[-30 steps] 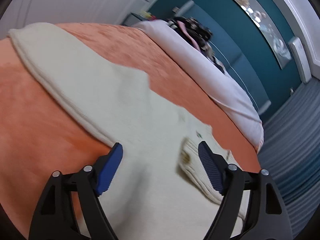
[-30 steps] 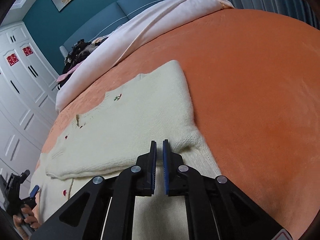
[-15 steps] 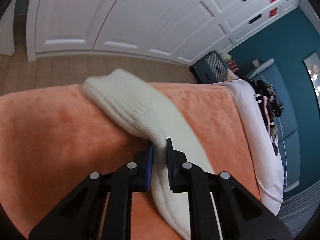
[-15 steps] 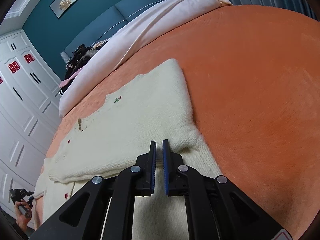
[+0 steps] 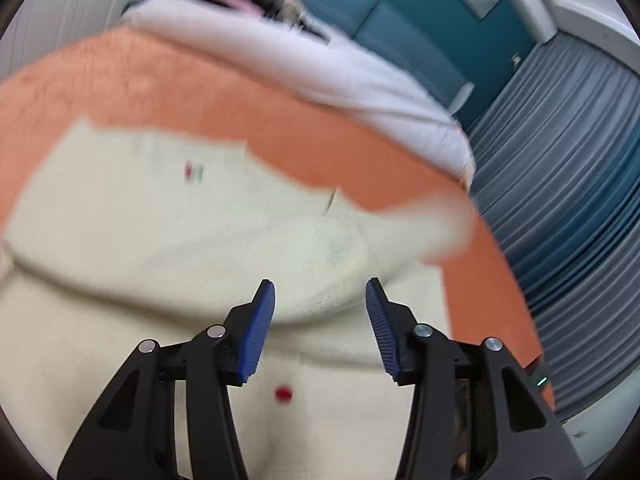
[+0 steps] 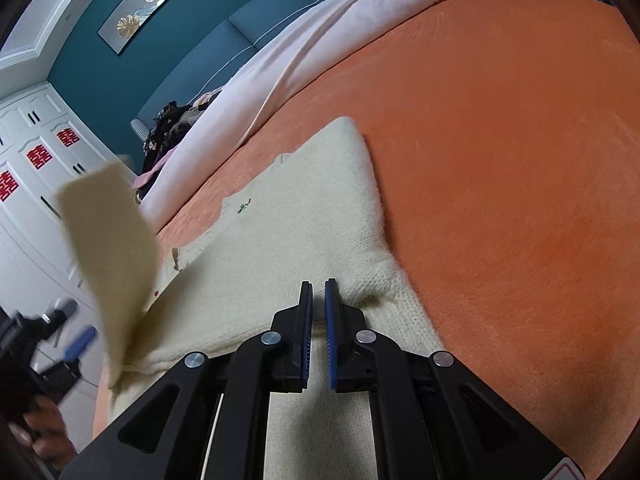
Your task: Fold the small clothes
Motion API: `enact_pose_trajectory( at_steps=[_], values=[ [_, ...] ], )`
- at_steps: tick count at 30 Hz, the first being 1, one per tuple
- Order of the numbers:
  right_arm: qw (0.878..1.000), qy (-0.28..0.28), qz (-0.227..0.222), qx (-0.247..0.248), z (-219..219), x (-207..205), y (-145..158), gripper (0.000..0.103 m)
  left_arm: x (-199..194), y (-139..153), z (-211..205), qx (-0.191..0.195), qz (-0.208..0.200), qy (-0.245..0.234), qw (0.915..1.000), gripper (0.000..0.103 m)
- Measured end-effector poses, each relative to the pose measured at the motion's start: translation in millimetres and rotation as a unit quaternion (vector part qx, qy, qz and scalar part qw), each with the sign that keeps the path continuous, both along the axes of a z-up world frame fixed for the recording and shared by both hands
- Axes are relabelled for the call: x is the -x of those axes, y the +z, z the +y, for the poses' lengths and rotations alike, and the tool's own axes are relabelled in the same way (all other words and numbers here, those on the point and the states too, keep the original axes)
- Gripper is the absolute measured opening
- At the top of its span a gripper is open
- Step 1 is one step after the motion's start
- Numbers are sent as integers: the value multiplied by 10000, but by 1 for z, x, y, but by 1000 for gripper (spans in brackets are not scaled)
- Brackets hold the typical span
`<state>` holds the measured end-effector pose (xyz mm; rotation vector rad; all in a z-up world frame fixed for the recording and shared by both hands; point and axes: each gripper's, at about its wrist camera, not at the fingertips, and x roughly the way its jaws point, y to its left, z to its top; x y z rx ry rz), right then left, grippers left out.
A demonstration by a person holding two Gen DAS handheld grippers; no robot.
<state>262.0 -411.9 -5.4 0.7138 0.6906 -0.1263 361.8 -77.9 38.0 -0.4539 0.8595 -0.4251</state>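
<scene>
A cream knitted cardigan with red buttons lies spread on the orange bedspread. My left gripper is open and empty, just above the cardigan's folded part. In the right wrist view the cardigan lies flat with one sleeve in mid-air at the left, blurred. My right gripper is shut, its tips low over the cardigan's near fold; nothing shows between the jaws. The left gripper shows blurred at the far left of the right wrist view.
A white duvet is bunched along the head of the bed, with dark clothes piled beside it. White wardrobe doors stand at the left. Grey curtains hang beyond the bed's edge.
My left gripper was shut on the sleeve half a second ago; now it is open and the sleeve flies free over the cardigan. The right gripper has stayed shut and barely moved.
</scene>
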Motion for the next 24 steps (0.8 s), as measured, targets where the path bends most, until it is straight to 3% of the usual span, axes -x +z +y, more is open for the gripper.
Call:
enact_pose_trajectory(
  at_steps=[5,6,8,10,12,15,16,17,18,19,22,24],
  values=[
    [9998,25,-27,-216,-4,0,1,4,8,-24,67,555,396,1016,9925,57],
    [9999,32,5,-159,-3,0,6,11,8,-23,85,583,399,1236,9898,59],
    [9999,167,-1,44,8,-2,22,35,3,-22,124,739,437,1685,9820,67],
    [9993,222,-272,133,22,-2,39,78,-5,-26,154,943,592,1988,9737,68],
    [9984,449,-331,37,37,-15,46,84,-13,-38,172,1124,870,2177,9656,67],
    [9951,890,310,-283,58,-56,31,82,-13,-60,197,1818,1215,2580,9411,56],
    [9946,912,448,-228,65,-66,27,74,-13,-64,198,1951,1248,2706,9344,49],
    [9943,942,481,-86,71,-73,27,63,-14,-64,198,2009,1253,2786,9308,33],
    [9921,1099,607,39,79,-84,28,21,-14,-61,200,1992,1208,2808,9310,22],
    [9896,1244,721,71,85,-93,30,10,-17,-54,200,1959,1082,2766,9346,11],
    [9903,1324,-95,413,95,-91,79,9,-21,-29,199,1742,523,2599,9484,10],
    [9884,1262,-581,614,95,-78,102,8,-26,-30,193,1451,407,2489,9567,11]
  ],
)
